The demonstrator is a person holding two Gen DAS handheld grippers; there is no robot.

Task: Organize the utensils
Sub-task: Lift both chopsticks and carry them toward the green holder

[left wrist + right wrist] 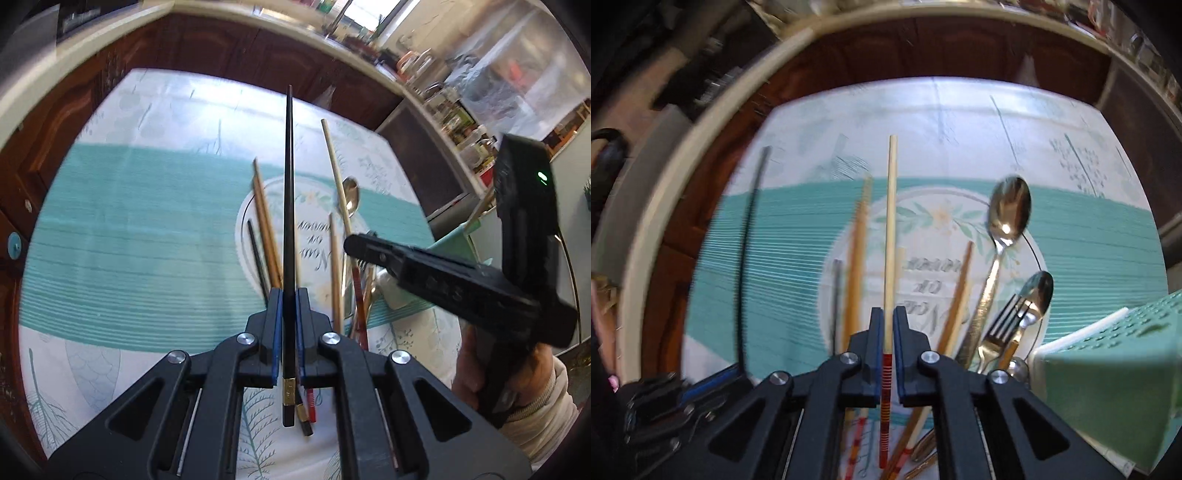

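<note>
My left gripper [289, 291] is shut on a black chopstick [289, 184] with a gold band, which points away over the table. My right gripper [887, 314] is shut on a pale wooden chopstick [891, 221] with a red striped end. Both hang above a white floral plate [827, 280] holding brown chopsticks [857, 251], two spoons [1008, 206] and a fork [1001, 325]. In the left wrist view, the right gripper [356, 247] sits right of mine with its pale chopstick [334, 166]. In the right wrist view, the left gripper [713, 380] is blurred at lower left with the black chopstick [746, 240].
A green perforated holder [1108, 369] stands at the plate's right. The table wears a teal-and-white cloth [129, 221]. Dark wooden cabinets [221, 48] and a pale counter edge [701, 122] run behind it. A hand in a light sleeve [476, 373] grips the right tool.
</note>
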